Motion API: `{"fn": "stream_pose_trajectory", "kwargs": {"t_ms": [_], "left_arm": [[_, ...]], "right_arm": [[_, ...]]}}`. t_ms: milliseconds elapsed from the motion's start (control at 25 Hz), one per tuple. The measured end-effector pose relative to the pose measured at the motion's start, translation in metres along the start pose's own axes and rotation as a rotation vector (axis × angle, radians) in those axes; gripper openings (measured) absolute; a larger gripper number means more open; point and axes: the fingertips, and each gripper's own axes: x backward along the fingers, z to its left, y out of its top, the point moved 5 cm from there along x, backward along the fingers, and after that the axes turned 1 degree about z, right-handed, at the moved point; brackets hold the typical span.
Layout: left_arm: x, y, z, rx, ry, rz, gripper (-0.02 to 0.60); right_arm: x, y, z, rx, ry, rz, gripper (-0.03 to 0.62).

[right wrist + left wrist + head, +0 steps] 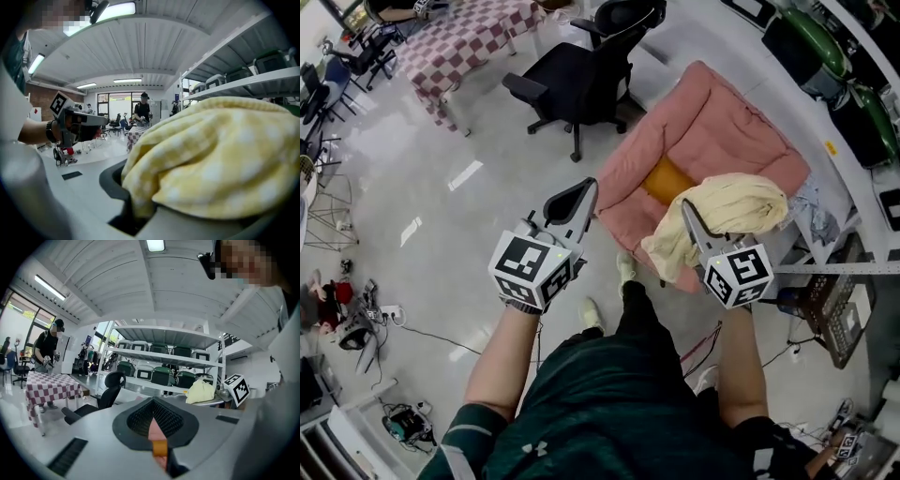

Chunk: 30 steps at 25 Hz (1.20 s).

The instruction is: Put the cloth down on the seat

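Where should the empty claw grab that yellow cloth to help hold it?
The drooping tail of the yellow cloth, approached from the left claw side. It hangs loose beside the right claw, which already pinches the bunched part.

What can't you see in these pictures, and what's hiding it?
- Right gripper view: the yellow cloth fills the picture and hides the pads pinching it, and the chair too.
- Left gripper view: the left gripper blocks the pink armchair with its own grey body, except for a sliver.
- Head view: the cloth covers part of the armchair's near side and buries the right gripper tips.
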Motion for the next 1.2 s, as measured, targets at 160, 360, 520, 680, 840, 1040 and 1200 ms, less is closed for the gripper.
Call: {"fn": "stream_pose_trajectory", "kwargs": {"t_ms": [160,360,520,680,840,1040,1200], "left_arm": [[-0.031,-0.016,0.023,0.011,0.035,0.031,0.006],[-0.078,-0.037,0.047,0.027,0.076,0.058,0.006],[-0.104,-0.057,0.060,0.045,0.114,0.085,0.006],[-0.128,-0.076,0.073,0.064,0.145,0.106,0.006],[-0.147,-0.097,0.084,0.078,0.168,0.131,0.006],[-0.167,-0.121,0.099,0.111,0.199,0.164,0.006],[-0.177,-0.144,0.106,0.146,0.229,0.190,0.006]], "right_arm": [[-0.052,-0.023,-0.015,0.033,0.085,0.081,0.077],[-0.113,-0.066,-0.046,0.073,0.179,0.193,0.077],[-0.153,-0.110,-0.061,0.131,0.240,0.301,0.078],[-0.188,-0.156,-0.073,0.235,0.290,0.424,0.078],[-0.221,-0.194,-0.084,0.352,0.335,0.538,0.078],[-0.267,-0.239,-0.093,0.443,0.407,0.632,0.078],[-0.300,-0.276,-0.092,0.522,0.480,0.696,0.080]]}}
